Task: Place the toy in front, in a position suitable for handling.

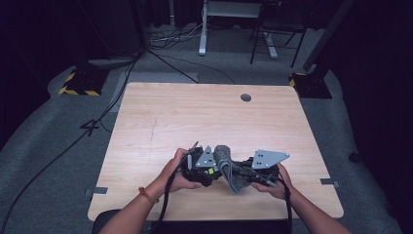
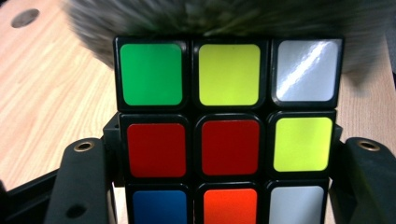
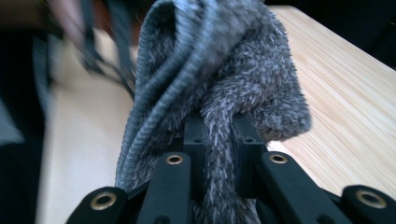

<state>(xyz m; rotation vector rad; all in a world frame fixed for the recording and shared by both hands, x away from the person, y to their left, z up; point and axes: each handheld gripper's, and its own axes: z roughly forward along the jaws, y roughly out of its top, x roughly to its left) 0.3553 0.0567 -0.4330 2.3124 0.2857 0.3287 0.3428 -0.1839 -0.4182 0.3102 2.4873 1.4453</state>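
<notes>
My left gripper (image 2: 224, 144) is shut on a Rubik's cube (image 2: 229, 74), its black jaws pressing the cube's two sides. The face toward the camera shows green, yellow and white tiles on top and red, red and yellow below. My right gripper (image 3: 218, 135) is shut on a grey fuzzy cloth (image 3: 219, 60) that bunches up above the jaws. In the high view both grippers meet near the table's front edge, the left gripper (image 1: 213, 170) and the right gripper (image 1: 242, 173) on either side of the cloth (image 1: 227, 163). The cloth (image 2: 233, 16) lies against the cube's far side.
The wooden table (image 1: 195, 117) has a round cable hole (image 1: 246, 97) near its far edge. Cables trail from both grippers off the front edge. On the grey floor behind lie cables (image 1: 170, 41), desk legs (image 1: 202, 34) and yellow-black striped bases (image 1: 78, 85).
</notes>
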